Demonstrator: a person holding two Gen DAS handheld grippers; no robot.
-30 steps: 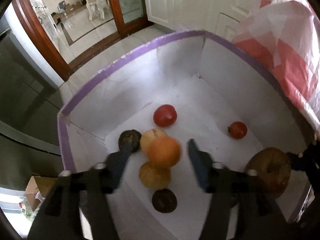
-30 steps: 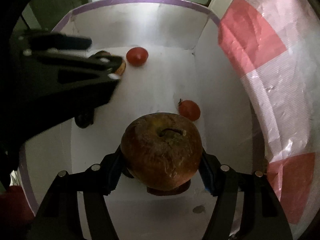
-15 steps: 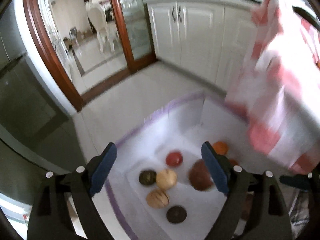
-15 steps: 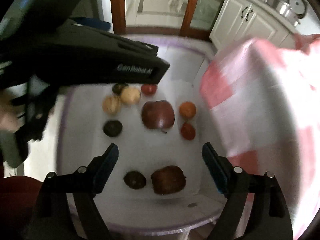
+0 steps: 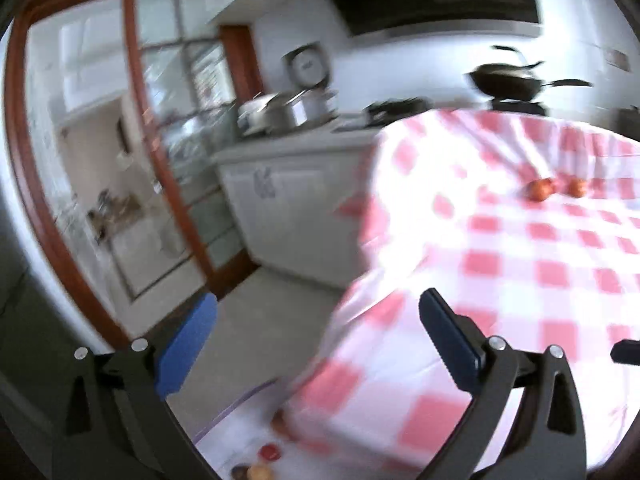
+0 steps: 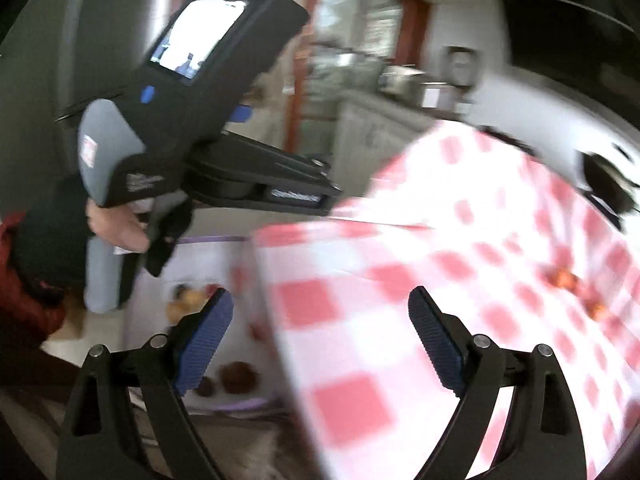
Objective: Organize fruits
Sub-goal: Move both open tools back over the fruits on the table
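Note:
Both views are blurred by motion. My left gripper point(image 5: 320, 344) is open and empty, raised high beside the table with the red-and-white checked cloth point(image 5: 520, 264). Two small reddish fruits point(image 5: 540, 190) lie on the cloth at the far right. My right gripper point(image 6: 320, 340) is open and empty above the cloth's corner point(image 6: 360, 320). The white box with a purple rim point(image 6: 240, 404) sits on the floor below, with several fruits in it, among them a large brown one point(image 6: 238, 376). Two reddish fruits point(image 6: 564, 280) also show on the cloth in the right wrist view.
The left hand-held gripper body point(image 6: 192, 120) with its screen fills the upper left of the right wrist view. White kitchen cabinets point(image 5: 288, 204), a counter with pots point(image 5: 288, 110) and a wood-framed glass door point(image 5: 160, 160) stand behind. A black pan point(image 5: 508, 80) sits beyond the table.
Both grippers have risen from inside the box to table height. The right gripper let go of the large brown fruit, which now lies in the box. Both views now face the table.

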